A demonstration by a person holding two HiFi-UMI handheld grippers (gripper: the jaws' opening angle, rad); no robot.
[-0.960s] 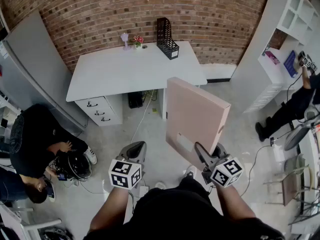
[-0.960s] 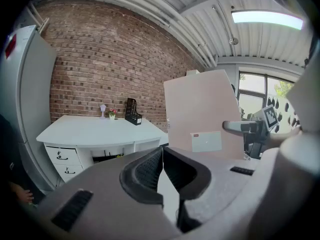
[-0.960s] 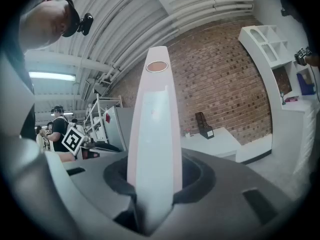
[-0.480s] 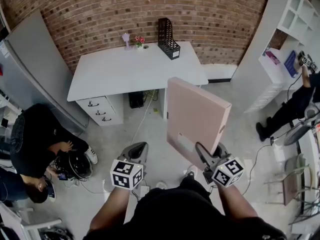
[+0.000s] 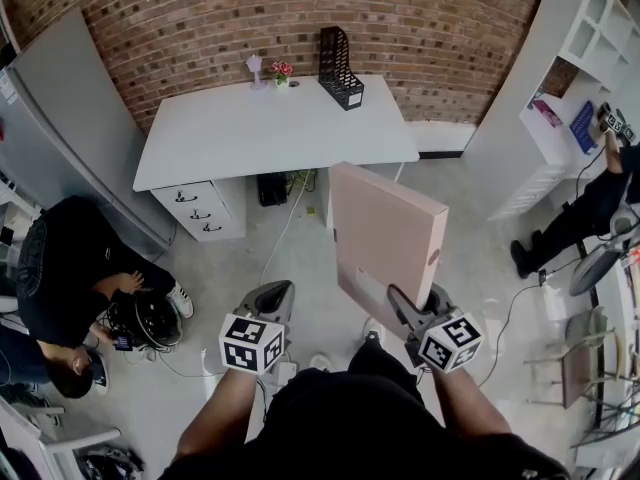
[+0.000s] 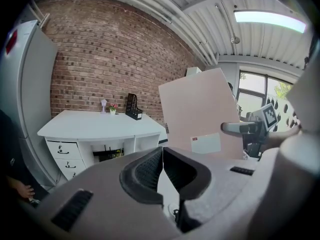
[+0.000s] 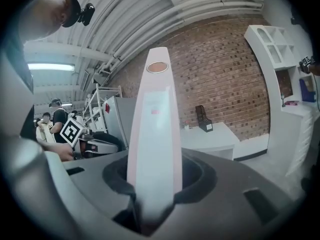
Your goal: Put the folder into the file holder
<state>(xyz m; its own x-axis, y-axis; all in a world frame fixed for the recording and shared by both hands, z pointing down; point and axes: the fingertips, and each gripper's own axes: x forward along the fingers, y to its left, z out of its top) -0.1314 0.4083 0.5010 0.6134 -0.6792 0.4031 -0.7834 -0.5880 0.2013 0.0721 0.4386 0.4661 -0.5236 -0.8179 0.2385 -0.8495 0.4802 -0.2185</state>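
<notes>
Folder (image 5: pixel 385 233): stood upright in the air, short of the desk (image 5: pixel 230 138).
Right gripper (image 5: pixel 415 308): jaws clasped the folder's lower edge, opening slightly.
Left gripper (image 5: pixel 272 293): jaws met, empty.
Holder (image 5: pixel 340 68): stood at the desk's far edge.

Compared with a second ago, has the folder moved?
Yes, slightly. The folder has dropped toward the person: its top corner overlapped the desk's front edge before and now sits just level with it.

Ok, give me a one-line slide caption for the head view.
Pale pink box folder held upright, short of the white desk with its black mesh file holder.
</notes>
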